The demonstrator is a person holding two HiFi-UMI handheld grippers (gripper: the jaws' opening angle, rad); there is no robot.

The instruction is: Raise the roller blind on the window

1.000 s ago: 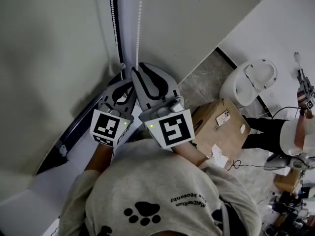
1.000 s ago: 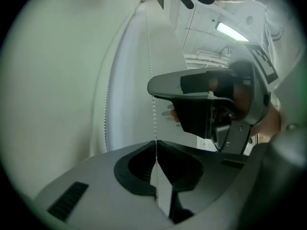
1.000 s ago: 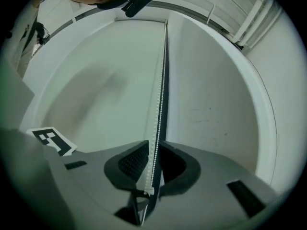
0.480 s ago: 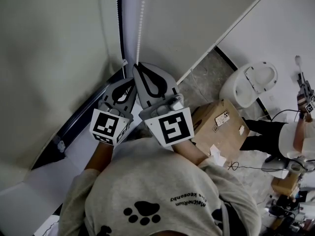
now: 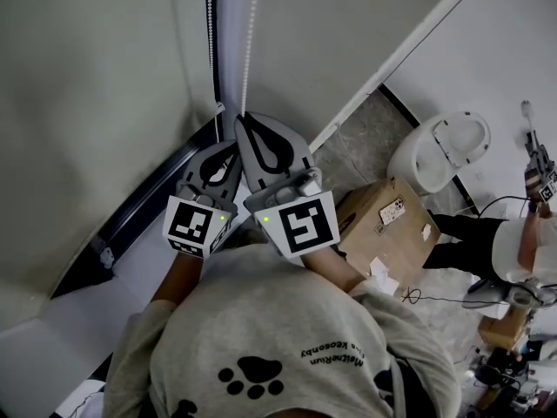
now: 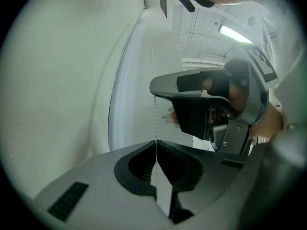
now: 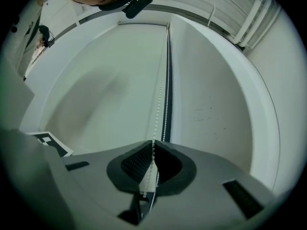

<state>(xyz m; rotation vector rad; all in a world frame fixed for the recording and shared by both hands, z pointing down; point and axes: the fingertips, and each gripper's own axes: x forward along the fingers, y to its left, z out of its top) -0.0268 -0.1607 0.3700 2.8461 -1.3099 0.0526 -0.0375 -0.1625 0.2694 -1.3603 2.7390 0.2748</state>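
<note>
The left gripper (image 6: 155,143) has its fingers clenched on the chain (image 5: 251,42), and the right gripper (image 7: 153,143) grasps the same chain just above it. The blind (image 5: 96,94) hangs lowered, left of the chain.

Two grippers are showing, the left gripper (image 6: 156,142) and the right gripper (image 7: 153,142), each carrying one marker cube, so two cubes are showing in all. Two strands of bead chain (image 5: 251,33) are hanging side by side. One cardboard box (image 5: 387,225) is lying on the floor, one white toilet (image 5: 444,146) is standing near it, and one other person (image 5: 513,242) is showing at the right edge.
</note>
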